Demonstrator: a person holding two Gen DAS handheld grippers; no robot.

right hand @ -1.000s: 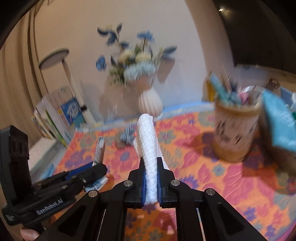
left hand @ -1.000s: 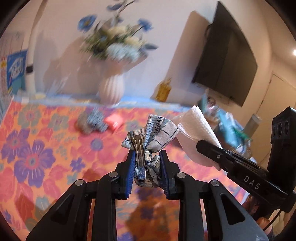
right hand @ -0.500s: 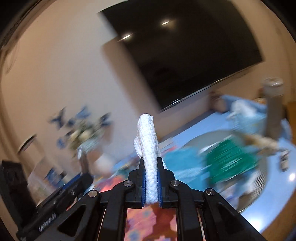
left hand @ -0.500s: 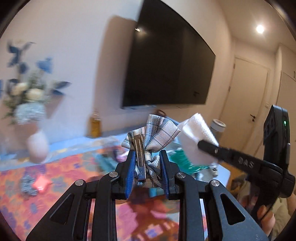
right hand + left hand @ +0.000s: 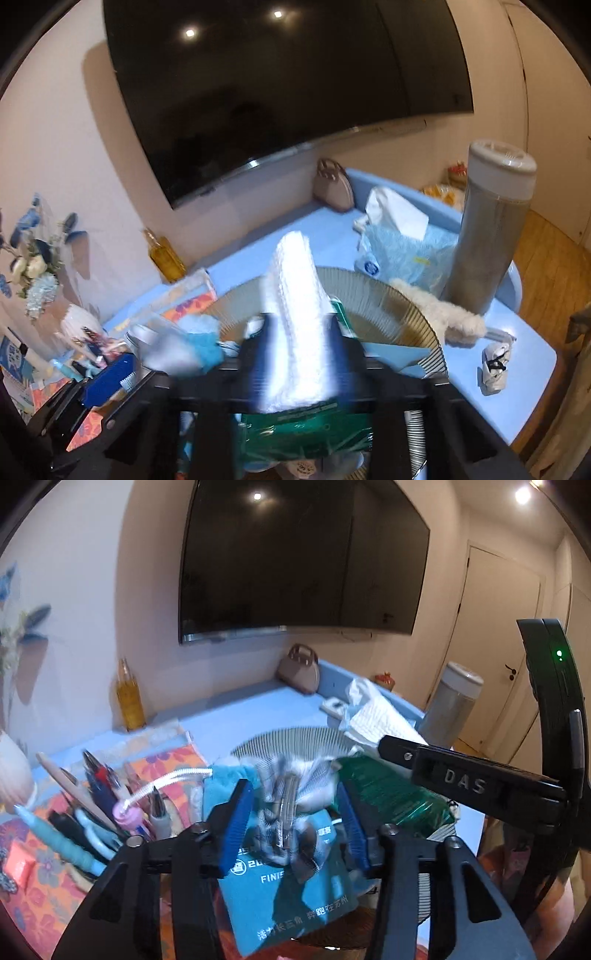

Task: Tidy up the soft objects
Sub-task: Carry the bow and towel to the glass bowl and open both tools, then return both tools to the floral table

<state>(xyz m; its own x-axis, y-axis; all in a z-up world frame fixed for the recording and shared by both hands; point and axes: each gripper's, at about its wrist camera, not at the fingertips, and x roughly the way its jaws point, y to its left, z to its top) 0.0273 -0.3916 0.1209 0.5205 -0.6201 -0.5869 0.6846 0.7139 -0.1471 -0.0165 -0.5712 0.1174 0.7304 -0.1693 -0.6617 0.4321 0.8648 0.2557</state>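
Observation:
In the left wrist view my left gripper [image 5: 291, 816] stands open over the ribbed round basket [image 5: 295, 736]. The plaid hair bow with a metal clip [image 5: 286, 812] is blurred between the spread jaws, free of them, above a blue pouch [image 5: 295, 897] and a green packet [image 5: 388, 794]. In the right wrist view my right gripper [image 5: 297, 354] has its jaws spread and blurred; the white knitted cloth [image 5: 295, 314] stands between them over the basket [image 5: 402, 306] and the green packet [image 5: 303, 432]. The right gripper also shows in the left wrist view [image 5: 469, 786].
A pen holder [image 5: 96, 819] full of pens stands left of the basket on the floral cloth. A grey canister [image 5: 491, 229], a tissue pack [image 5: 402, 254], a fluffy white item [image 5: 443, 310], a small handbag [image 5: 332, 184] and an oil bottle [image 5: 166, 254] stand around on the blue table.
Both grippers swung right from the floral cloth to over the basket. Both have opened; the hair bow and the white cloth are dropping free.

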